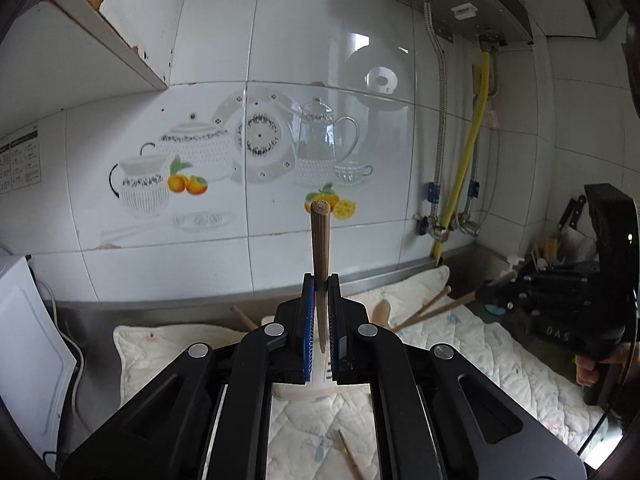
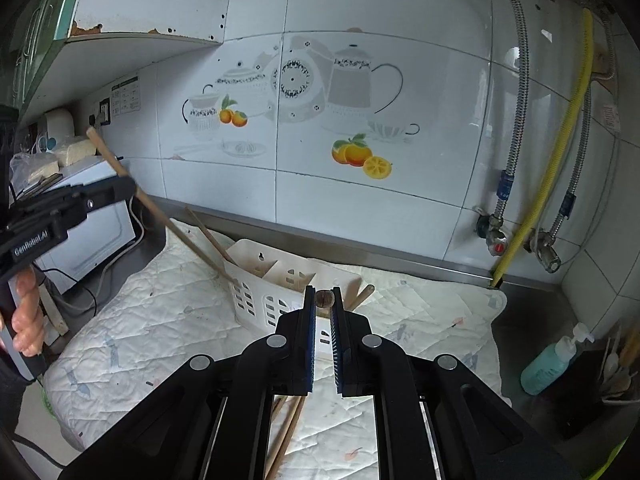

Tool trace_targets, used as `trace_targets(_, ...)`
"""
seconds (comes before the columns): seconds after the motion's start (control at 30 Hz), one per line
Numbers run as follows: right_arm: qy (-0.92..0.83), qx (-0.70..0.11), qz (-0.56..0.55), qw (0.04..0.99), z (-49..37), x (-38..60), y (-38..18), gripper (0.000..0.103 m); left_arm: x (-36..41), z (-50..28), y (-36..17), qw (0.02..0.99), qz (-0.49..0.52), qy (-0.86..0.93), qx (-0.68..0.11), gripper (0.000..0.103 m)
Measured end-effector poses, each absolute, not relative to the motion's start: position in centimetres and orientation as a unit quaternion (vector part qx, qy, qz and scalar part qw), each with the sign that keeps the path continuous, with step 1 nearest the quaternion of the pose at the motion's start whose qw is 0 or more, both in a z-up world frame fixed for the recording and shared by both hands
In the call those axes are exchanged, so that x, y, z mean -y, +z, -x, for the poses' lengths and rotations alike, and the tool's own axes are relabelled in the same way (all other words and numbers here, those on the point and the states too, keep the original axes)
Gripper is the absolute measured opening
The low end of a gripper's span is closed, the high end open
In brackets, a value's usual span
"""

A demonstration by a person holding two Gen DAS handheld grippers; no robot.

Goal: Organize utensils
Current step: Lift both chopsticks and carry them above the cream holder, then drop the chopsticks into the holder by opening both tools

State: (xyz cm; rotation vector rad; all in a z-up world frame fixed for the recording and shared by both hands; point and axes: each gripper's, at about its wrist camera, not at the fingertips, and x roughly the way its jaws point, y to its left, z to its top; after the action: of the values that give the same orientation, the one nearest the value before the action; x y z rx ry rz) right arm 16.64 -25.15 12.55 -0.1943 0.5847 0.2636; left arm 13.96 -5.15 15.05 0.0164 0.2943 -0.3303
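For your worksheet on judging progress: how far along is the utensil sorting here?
Done: at least one chopstick already stands in the white holder. In hand: the left hand-held gripper is shut on a chopstick, and the right hand-held gripper is shut on a wooden stick seen end-on. Left: loose chopsticks lie on the quilted mat.

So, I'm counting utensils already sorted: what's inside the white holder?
In the white holder, two wooden sticks lean from the left compartment. The right gripper hides the rest.
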Motion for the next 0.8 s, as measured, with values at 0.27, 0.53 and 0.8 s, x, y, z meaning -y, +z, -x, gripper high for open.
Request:
trace_targets(0.27,0.128,-0.316,0.101,0.935,-19.6,24.2,12.1,0.007,5.8,-19.8,15.5,0.975,-0.014,-0.135,-0.177,0.005)
trace_targets(0.53,0.128,-0.332,0.099,0.929,-21.4,23.8,11.3,0.007,6.1,-24.4,13.1,0.963,-0.005,-0.128,-0.236,0.005)
trace_targets(0.8,0.126,-0.321,0.095,0.934,-21.4,23.9,11.3,0.008,5.9,-24.8,11.9,0.960,0.003,-0.130,-0.249,0.008)
